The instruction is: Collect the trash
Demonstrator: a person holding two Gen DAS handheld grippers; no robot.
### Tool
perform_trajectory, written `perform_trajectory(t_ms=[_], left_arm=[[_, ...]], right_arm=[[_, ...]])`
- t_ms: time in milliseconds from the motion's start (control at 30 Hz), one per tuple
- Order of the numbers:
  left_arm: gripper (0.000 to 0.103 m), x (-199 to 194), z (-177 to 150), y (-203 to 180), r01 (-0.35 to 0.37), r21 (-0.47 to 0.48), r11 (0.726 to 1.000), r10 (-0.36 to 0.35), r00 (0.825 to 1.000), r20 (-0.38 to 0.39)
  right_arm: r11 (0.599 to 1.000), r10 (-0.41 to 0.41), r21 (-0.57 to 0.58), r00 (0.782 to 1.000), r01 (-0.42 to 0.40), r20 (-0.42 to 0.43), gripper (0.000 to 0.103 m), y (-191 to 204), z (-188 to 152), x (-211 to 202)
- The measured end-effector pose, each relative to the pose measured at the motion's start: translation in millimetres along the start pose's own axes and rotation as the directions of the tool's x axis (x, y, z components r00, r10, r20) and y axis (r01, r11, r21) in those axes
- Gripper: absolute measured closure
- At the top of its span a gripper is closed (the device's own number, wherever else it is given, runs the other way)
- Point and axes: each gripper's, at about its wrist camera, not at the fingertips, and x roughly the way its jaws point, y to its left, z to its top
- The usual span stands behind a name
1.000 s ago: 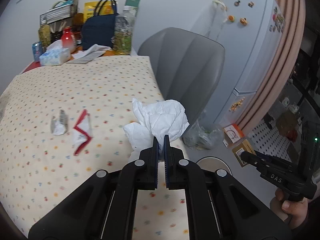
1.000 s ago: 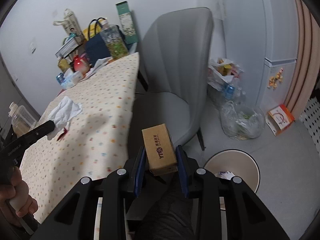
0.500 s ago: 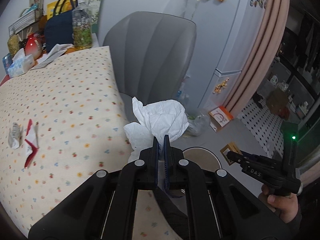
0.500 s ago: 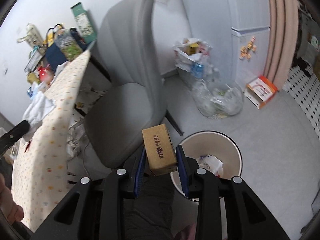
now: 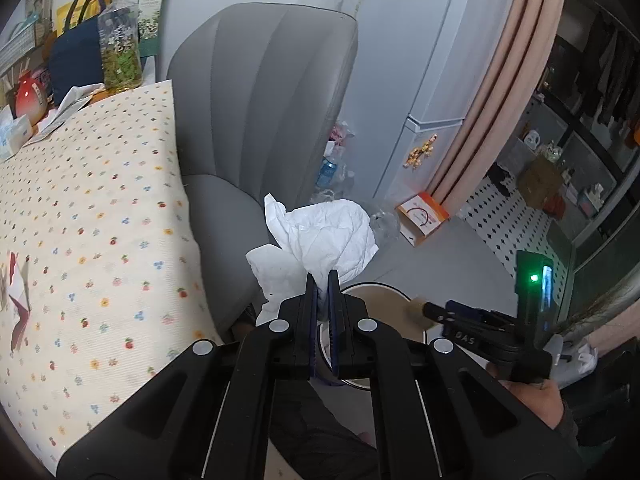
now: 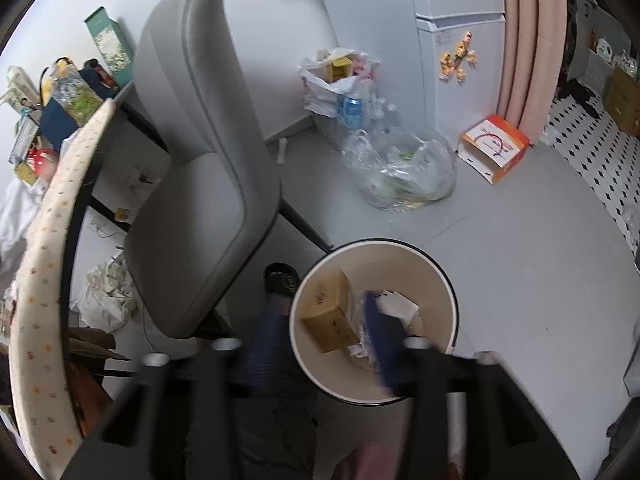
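Tilting down over bin, right gripper jaws opening

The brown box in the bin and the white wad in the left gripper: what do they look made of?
The brown box looks like matte cardboard: flat kraft-coloured faces, sharp folded edges, printed marks. The white wad looks like thin tissue paper: soft irregular crumples, no shine. The bin looks like smooth cream plastic, probably; dark rim.

chair: grey, pushed up to the table at 12 o'clock
table: dotted cloth, at 9 o'clock
bottle: clear, greenery inside, at 11 o'clock
bag: dark blue, touching the bottle
fridge: white, magnets on it, at 1 o'clock
curtain: pink, beside the fridge
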Motion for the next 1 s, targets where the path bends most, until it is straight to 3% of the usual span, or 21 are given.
perform_trajectory(t_ms=[33,300,800,867,933,1000], left_arm=[[0.098,1,0,-1,0.0,0.004,1.0,0.0,1.0,-0.002],[0.097,18,0,-29,0.015,0.054,0.998,-0.014,0.999,-0.029],[0.097,76,-5,-96,0.103,0.133,0.986,-0.083,0.985,-0.151],[0.088,85,-6,-106,0.115,0.153,0.982,-0.088,0.981,-0.173],[0.044,90,-7,-111,0.102,0.168,0.98,-0.072,0.982,-0.177],[0.03,86,-6,-111,0.106,0.156,0.982,-0.083,0.985,-0.148]], right_arm=[[1.0,-0.007,0.004,1.0,0.007,-0.002,0.031,-3,0,2],[0.999,0.009,0.045,1.0,-0.009,0.003,0.027,-26,-8,-11],[0.994,-0.007,0.105,0.993,-0.006,0.117,0.023,-72,-14,-89],[0.994,-0.015,0.113,0.992,0.001,0.123,0.023,-76,-15,-95],[0.993,-0.022,0.119,0.992,0.006,0.126,0.023,-78,-15,-98],[0.992,-0.026,0.122,0.991,0.011,0.127,0.023,-81,-15,-100]])
